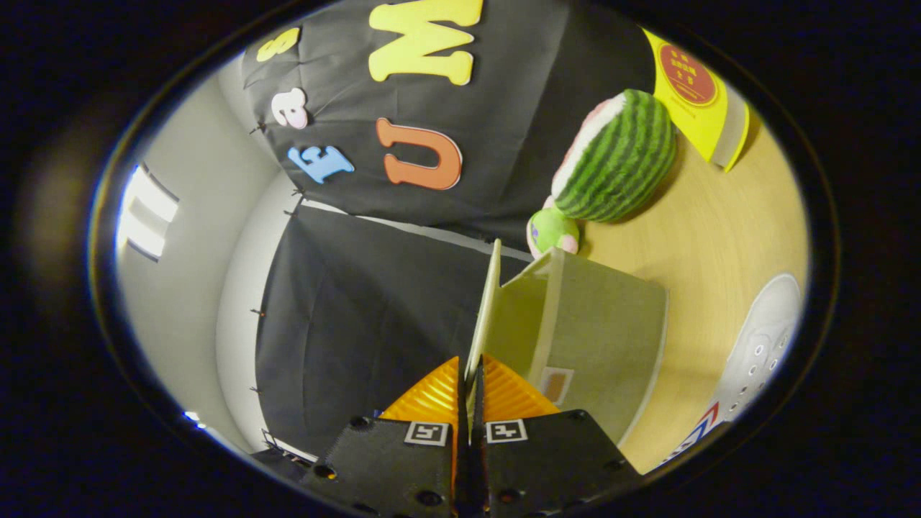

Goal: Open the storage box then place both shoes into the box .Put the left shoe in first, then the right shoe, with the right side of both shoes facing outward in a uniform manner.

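The wooden table point(719, 237) is seen tilted, taking up the far side beyond the fingers; on it the storage box point(597, 338), a pale box with translucent walls, is found just ahead of the gripper point(473, 392), with a small label patch low on its near wall; its lid point(489, 302), a thin pale panel, is seen edge-on, swung away from the box body and rising from between the fingertips; the inside of the box is glimpsed through the gap between lid and front edge, and whether anything lies within cannot be told; beyond the box a watermelon-shaped plush point(619, 158), striped green with a pale cut face, is rested on the table near the cloth wall, and a small green plush toy point(552, 230) is tucked just beside it, touching or nearly touching the box's far corner; a yellow object with a red round sticker point(694, 90) is stood further back, apart from the plush; a white shoe point(763, 345) with eyelets along its upper is laid on the table to the side of the box, well clear of it; the gripper's fingers are pressed almost together, pinching the lower edge of the lid between them.
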A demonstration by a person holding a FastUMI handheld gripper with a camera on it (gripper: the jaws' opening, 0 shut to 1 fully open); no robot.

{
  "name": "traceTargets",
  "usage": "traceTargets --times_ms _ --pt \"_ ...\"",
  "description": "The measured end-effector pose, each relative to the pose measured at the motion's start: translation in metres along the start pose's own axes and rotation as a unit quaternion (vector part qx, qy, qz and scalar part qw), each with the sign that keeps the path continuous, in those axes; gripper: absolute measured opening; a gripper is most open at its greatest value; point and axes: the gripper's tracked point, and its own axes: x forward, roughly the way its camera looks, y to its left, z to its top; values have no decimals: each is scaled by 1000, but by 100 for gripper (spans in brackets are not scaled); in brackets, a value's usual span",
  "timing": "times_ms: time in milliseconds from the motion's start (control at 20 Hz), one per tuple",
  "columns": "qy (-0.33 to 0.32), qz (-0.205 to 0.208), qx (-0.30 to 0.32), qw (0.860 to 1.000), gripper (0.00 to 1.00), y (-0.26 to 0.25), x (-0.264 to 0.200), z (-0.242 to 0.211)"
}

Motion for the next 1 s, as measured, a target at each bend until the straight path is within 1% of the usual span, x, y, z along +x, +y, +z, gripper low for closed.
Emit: traceTargets --times_ms 250,450,700,900,950,1000 --pt "-3 -10 -49 999 8 65 22 -4" --pt "-5 -48 -87 995 8 105 53 -11" --pt "9 -103 -129 986 9 129 105 -35" --pt "-8 -138 -143 980 10 145 147 -45" --pt "-22 -138 -146 979 10 153 156 -44" --pt "-33 -125 -152 980 13 162 167 -43"
